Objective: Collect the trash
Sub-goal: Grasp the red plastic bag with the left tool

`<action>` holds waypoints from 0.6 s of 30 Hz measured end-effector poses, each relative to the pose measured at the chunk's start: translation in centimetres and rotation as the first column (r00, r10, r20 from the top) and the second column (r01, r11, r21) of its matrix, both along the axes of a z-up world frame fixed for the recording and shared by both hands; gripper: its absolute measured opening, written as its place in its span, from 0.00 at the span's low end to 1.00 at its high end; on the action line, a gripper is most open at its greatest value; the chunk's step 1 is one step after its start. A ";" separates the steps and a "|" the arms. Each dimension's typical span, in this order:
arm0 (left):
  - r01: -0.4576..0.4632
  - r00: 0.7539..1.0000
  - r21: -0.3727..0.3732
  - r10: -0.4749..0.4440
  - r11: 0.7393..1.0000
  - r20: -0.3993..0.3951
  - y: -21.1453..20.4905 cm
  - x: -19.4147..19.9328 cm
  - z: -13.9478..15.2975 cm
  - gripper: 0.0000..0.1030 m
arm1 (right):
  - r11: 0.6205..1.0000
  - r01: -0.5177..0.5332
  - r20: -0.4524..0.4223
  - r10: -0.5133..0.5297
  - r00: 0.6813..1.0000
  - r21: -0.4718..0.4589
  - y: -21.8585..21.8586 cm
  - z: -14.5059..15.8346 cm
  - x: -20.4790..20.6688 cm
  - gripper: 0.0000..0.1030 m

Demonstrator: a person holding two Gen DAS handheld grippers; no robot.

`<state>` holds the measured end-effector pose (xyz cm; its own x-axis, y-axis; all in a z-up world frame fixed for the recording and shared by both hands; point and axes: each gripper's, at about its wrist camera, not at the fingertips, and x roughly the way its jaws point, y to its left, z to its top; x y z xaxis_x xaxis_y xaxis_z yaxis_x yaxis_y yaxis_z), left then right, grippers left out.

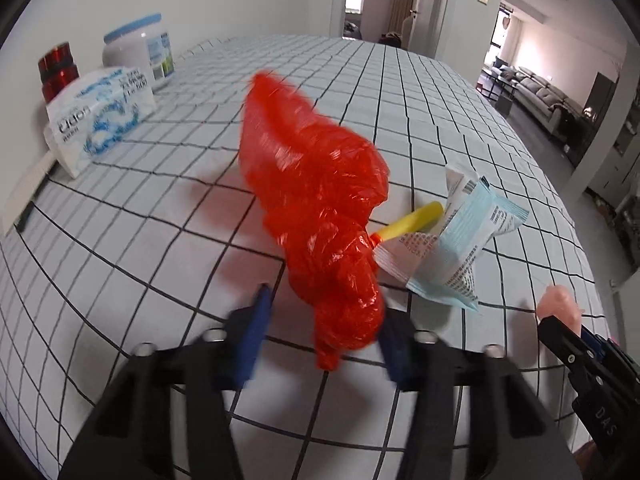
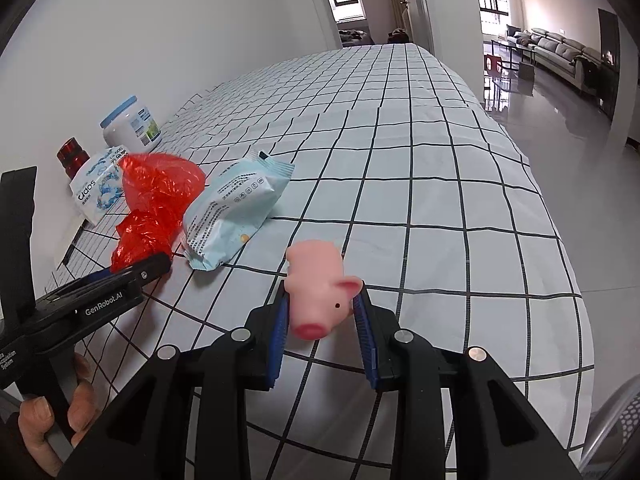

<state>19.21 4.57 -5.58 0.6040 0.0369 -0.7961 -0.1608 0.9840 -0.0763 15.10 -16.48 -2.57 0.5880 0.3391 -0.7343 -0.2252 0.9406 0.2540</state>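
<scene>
The left gripper tilts steeply down toward the table, and a person's hand grips its handle from below. Its jaws stand on either side of the low end of a red plastic bag. The near-side pad touches the crumpled plastic, while a gap shows at the other pad, so I cannot tell that the bag is truly pinched.

The right gripper also points down at a slant, off to the right of the left one. Its jaws are clamped on one pink toy pig, snout turned back toward the camera and body running away along the fingers.

Counting what lies about: one red bag, one pale blue wrapper, one yellow stick, one white tub with a blue lid, one red jar and one white-and-blue packet.

The red bag stands up off the checked cloth, its long axis rising from the left jaws and leaning away toward the far left, with the wide end highest. The wrapper lies just right of it, touching the bag's lower part as far as I can see, and the yellow stick pokes out between them, angled up to the right. The tub, jar and packet sit together by the wall, well apart from the bag.
</scene>
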 end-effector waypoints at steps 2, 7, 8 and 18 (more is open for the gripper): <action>0.007 1.000 -0.009 -0.007 1.000 -0.002 0.2 -0.2 0.0 0.25 | 1.000 -0.001 0.003 0.001 1.000 -0.001 0.0 0.0 0.0 0.30; 0.010 0.999 0.017 -0.010 1.000 0.037 0.5 -1.6 1.1 0.23 | 1.000 0.001 0.011 -0.001 1.000 -0.001 -0.3 0.2 -0.5 0.30; 0.010 0.999 0.026 -0.011 1.000 0.046 0.4 -2.0 1.3 0.23 | 1.000 0.002 0.013 -0.002 1.000 0.000 -0.3 0.3 -0.7 0.30; 0.072 0.988 0.094 -0.084 0.993 0.129 -1.4 -6.6 3.8 0.23 | 0.999 0.040 0.033 -0.041 0.999 0.010 -1.7 1.1 -4.2 0.30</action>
